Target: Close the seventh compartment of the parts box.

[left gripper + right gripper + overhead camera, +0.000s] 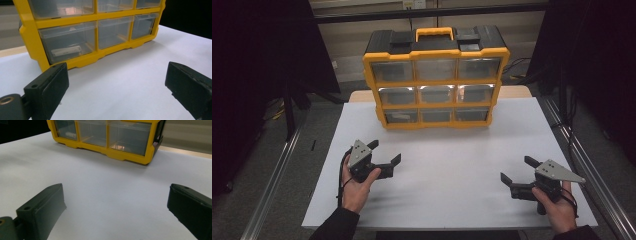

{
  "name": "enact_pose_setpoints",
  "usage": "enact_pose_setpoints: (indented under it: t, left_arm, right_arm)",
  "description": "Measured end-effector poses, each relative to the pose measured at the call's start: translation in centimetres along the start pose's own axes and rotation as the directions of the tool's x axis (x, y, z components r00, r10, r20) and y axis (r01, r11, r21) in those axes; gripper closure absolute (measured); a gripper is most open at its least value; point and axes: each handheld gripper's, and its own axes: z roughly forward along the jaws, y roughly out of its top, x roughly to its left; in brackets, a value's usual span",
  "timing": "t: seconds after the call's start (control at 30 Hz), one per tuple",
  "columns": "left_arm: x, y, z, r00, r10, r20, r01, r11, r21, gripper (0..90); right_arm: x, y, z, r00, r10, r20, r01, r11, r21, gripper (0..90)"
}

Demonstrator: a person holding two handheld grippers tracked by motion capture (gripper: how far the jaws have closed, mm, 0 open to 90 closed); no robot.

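A yellow and black drawer organizer stands upright at the far middle of the white table, with clear drawers in three rows and a yellow handle on top. Its lower drawers face me in the left gripper view and the right gripper view. A pale oblong object lies inside the bottom-left drawer. My left gripper rests open at the near left, held by a hand, nothing between its jaws. My right gripper is open at the near right, likewise holding nothing.
Metal rails run along both sides of the table. Dark panels stand to the left and right. A wooden strip shows behind the organizer. White tabletop stretches between the two grippers and the organizer.
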Motion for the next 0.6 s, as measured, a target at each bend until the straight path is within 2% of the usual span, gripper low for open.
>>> enact_pose_setpoints:
  t: [0.1, 0.33, 0.43, 0.6]
  left_arm:
    - [0.0, -0.2, -0.5, 0.9995, -0.025, -0.017, 0.025, 0.9995, -0.018, 5.1]
    - [0.1, -0.6, -1.8, 0.9996, -0.023, -0.017, 0.022, 0.9996, -0.015, 4.9]
    - [0.2, -1.0, -2.4, 0.9991, -0.04, -0.012, 0.04, 0.999, -0.022, 4.6]
    - [0.4, -1.2, -3.3, 0.9991, -0.041, -0.01, 0.041, 0.9989, -0.024, 4.1]
  right_arm:
    - [0.0, 0.0, 0.0, 1.0, 0.0, 0.0, 0.0, 1.0, 0.0, 1.1]
    - [0.0, 0.0, 0.0, 1.0, -0.002, 0.003, 0.002, 1.0, -0.003, 1.1]
    - [0.0, 0.0, 0.1, 1.0, -0.001, 0.002, 0.001, 1.0, 0.0, 1.1]
    - [-0.1, 0.0, 0.1, 1.0, -0.001, 0.001, 0.001, 1.0, 0.0, 1.0]
